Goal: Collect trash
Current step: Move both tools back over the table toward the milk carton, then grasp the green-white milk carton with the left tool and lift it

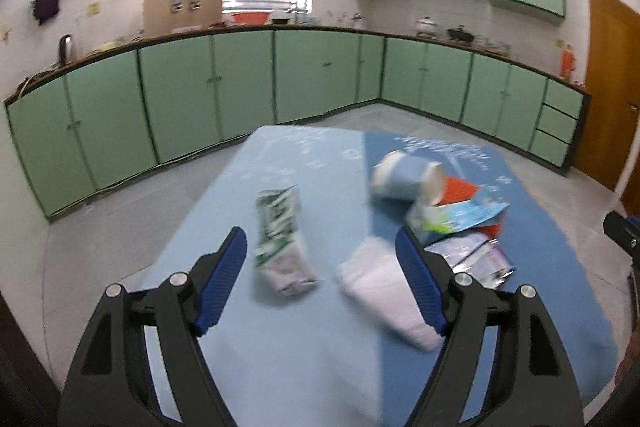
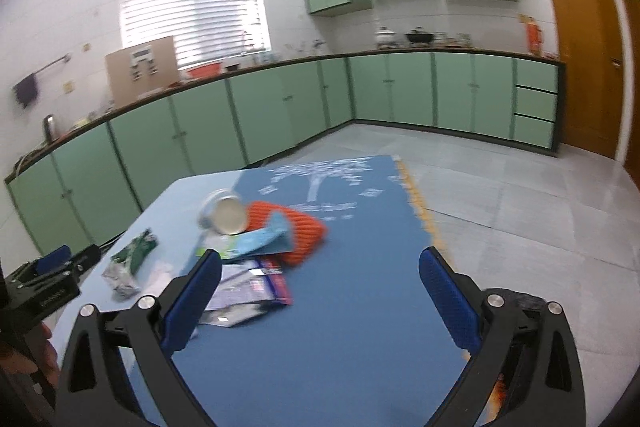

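Trash lies on a blue table (image 1: 280, 347). A crushed green and white carton (image 1: 280, 239) and a white tissue (image 1: 384, 291) lie between the fingers of my open, empty left gripper (image 1: 320, 239), which hovers above them. A tipped paper cup (image 1: 404, 179), an orange-red piece (image 1: 460, 189), a light blue wrapper (image 1: 468, 215) and a purple-white wrapper (image 1: 476, 255) lie to the right. In the right wrist view my right gripper (image 2: 320, 259) is open and empty over the table (image 2: 352, 327), with the cup (image 2: 224, 213), orange piece (image 2: 300, 231), purple-white wrapper (image 2: 252, 287) and carton (image 2: 128, 263) ahead to the left.
Green cabinets (image 1: 240, 87) line the far walls under a counter with kitchenware. A wooden door (image 2: 580, 67) stands at right. The left gripper shows at the left edge of the right wrist view (image 2: 48, 279). A dark object (image 2: 516, 299) lies on the floor past the table's right edge.
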A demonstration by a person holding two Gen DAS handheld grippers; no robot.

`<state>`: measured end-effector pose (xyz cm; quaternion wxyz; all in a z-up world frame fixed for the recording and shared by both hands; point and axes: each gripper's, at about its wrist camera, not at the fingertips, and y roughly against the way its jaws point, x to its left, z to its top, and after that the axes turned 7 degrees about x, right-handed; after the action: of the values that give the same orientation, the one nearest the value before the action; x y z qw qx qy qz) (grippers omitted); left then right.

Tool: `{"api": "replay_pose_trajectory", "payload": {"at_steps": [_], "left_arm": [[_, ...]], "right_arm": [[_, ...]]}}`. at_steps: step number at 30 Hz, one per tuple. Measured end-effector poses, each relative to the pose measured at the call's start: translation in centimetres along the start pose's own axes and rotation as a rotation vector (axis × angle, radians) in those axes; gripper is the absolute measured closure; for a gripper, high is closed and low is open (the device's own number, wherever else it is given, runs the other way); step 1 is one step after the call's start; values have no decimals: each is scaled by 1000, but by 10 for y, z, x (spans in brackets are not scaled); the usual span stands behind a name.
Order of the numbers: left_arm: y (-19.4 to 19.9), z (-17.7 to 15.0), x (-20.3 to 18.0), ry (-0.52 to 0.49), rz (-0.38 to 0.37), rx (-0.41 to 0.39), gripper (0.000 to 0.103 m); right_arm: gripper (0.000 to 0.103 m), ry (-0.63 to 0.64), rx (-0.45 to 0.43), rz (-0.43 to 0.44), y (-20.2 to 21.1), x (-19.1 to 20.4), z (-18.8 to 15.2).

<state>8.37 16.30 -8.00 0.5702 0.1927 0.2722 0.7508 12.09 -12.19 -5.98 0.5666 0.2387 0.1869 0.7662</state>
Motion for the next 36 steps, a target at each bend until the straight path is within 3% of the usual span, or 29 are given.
{"api": "replay_pose_trajectory", "payload": {"at_steps": [10,26,27,29,31,36], "left_arm": [[-34,-6,40,63,12,64,26],[-94,11,35,78,27,166,24],[-97,11,34,75,31,178,26],[-102,11,35,77,23,204,47],[-106,11,39,91,11,229,61],[-99,8,42,118,8,208,62]], "right_arm": [[6,73,33,41,-23,48,-1],[6,105,63,31,-43,58,0],[6,105,64,31,-44,58,0],[6,105,70,32,-47,59,0],[6,105,76,33,-51,60,0],[6,115,92,43,-55,65,-1]]}}
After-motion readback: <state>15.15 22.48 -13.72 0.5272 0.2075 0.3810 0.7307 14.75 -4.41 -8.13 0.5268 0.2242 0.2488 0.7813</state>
